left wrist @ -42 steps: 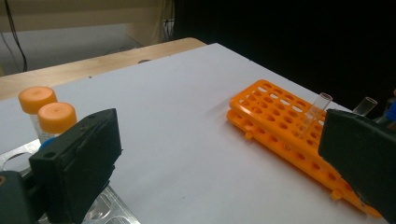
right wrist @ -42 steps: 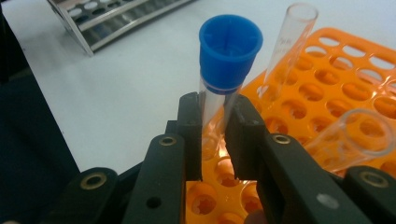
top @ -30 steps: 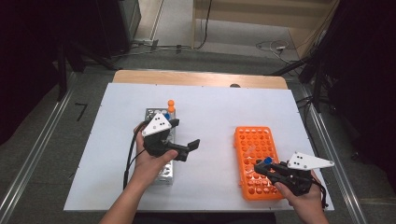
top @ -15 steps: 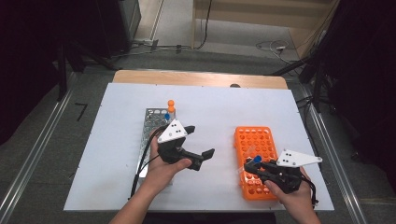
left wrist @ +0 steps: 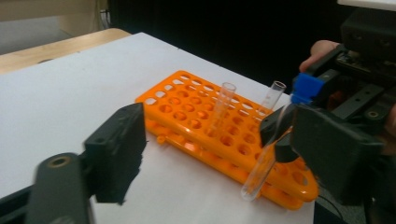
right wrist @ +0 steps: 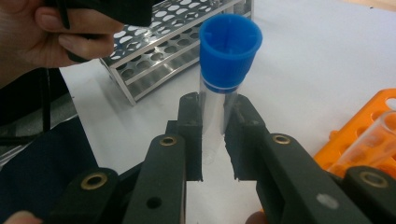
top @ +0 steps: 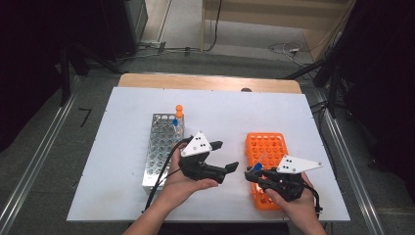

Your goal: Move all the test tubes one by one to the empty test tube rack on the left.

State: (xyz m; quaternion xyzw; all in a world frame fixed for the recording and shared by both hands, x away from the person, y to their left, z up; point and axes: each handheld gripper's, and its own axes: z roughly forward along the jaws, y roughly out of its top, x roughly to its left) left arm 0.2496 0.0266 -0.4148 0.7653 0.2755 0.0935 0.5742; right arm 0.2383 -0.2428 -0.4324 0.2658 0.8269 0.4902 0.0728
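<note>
Fingers (right wrist: 189, 135) of the right gripper (right wrist: 213, 116) are clamping a blue-capped tube (right wrist: 223, 88) just under its cap, holding it above the worktop (top: 122, 147) beside the orange rack (top: 266, 147). Left gripper (top: 222, 159) fingers are standing apart with nothing between them, having just been narrowing, hovering between the metal rack (top: 159, 147) and the orange rack, near the tube. Two uncapped tubes (left wrist: 222, 105) are sitting in the orange rack.

Two racks (top: 160, 147) (top: 266, 149), five tubes (right wrist: 219, 93).
</note>
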